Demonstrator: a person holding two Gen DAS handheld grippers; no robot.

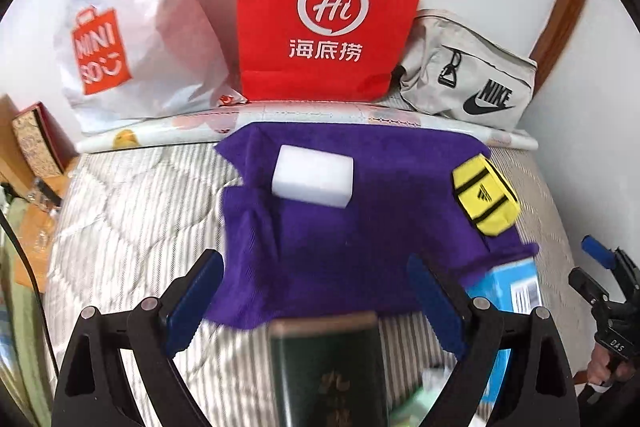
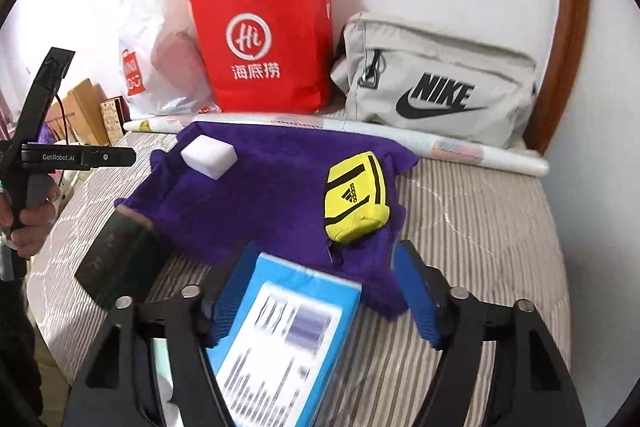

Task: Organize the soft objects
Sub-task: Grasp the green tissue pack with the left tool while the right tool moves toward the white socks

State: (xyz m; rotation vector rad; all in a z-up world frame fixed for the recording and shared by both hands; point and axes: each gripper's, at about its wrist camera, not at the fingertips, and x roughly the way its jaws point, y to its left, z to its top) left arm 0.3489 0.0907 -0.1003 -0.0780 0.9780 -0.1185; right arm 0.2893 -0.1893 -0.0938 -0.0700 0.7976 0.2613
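Observation:
A purple towel (image 1: 360, 227) (image 2: 260, 195) lies spread on the striped bed. A white foam block (image 1: 314, 175) (image 2: 209, 155) rests on its far left part. A small yellow pouch (image 1: 486, 201) (image 2: 356, 201) sits on its right part. My left gripper (image 1: 316, 291) is open above the towel's near edge, with a dark green box (image 1: 326, 367) (image 2: 116, 259) lying below, clear of both fingers. My right gripper (image 2: 324, 287) is open too. A light blue box (image 2: 284, 343) (image 1: 508, 291) lies between its fingers. The right pad stands clear of the box.
Against the far wall stand a white plastic bag (image 1: 132, 39), a red paper bag (image 1: 324, 15) and a grey waist bag (image 2: 436, 79). A rolled sheet (image 2: 440, 147) lies in front of them. A person's hand (image 2: 28, 223) holds the left gripper's handle. Wooden furniture (image 1: 36, 195) borders the bed's left side.

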